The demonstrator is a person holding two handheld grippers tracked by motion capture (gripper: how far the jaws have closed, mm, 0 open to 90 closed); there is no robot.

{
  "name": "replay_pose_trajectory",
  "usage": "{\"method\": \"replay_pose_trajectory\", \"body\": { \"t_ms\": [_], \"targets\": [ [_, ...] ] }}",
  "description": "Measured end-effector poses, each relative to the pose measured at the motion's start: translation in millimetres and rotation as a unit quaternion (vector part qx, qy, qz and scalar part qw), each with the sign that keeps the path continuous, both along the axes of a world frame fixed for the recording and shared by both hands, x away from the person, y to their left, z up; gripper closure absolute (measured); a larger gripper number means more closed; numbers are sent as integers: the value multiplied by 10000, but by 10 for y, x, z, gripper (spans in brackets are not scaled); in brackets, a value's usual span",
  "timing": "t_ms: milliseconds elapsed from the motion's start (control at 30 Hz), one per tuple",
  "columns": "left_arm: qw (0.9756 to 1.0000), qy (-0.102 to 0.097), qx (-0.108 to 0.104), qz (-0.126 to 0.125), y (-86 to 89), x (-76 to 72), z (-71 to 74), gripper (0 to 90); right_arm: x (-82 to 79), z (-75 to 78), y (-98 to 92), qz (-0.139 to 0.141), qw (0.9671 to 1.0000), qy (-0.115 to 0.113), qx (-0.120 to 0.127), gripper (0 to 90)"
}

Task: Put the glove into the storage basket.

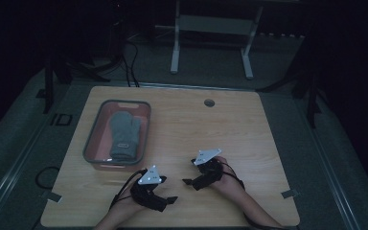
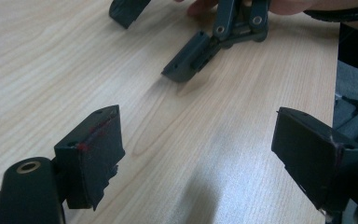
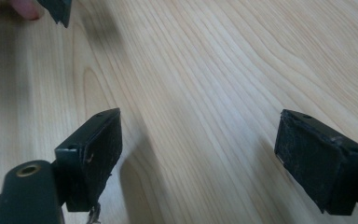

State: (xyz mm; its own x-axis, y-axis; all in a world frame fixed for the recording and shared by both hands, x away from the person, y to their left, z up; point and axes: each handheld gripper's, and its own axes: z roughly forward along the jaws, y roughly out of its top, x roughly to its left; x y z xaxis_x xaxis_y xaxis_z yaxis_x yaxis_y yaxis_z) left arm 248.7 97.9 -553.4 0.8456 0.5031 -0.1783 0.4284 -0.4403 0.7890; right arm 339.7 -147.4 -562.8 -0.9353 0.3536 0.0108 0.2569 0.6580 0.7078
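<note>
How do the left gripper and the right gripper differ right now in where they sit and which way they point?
The left gripper sits nearer the table's front edge; the right gripper sits farther in. The left gripper's jaws point toward the right gripper, the right gripper's jaws point back at it. The left is closer to the grey mitten in the pink tray. Both are black, open-jawed and hold nothing.

The high view is very dim and grainy, the room around the wooden table (image 1: pixel 182 124) sunk in near black. Both gripper views are bright and evenly lit from above, with soft shadows under the jaws; the near jaws and far wood grain blur slightly
</note>
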Motion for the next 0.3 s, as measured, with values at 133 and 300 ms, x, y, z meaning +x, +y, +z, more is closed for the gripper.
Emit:
{"method": "replay_pose_trajectory", "body": {
  "t_ms": [133, 300],
  "targets": [
    [10000, 4, -61, -48, -3, -4, -22, 168, 3, -15, -79, -78, 9999, 1, 132, 150],
    [10000, 15, -4, -99, -17, -11, -44, 168, -7, -21, -62, -53, 9999, -42, 112, 150]
  ]
}}
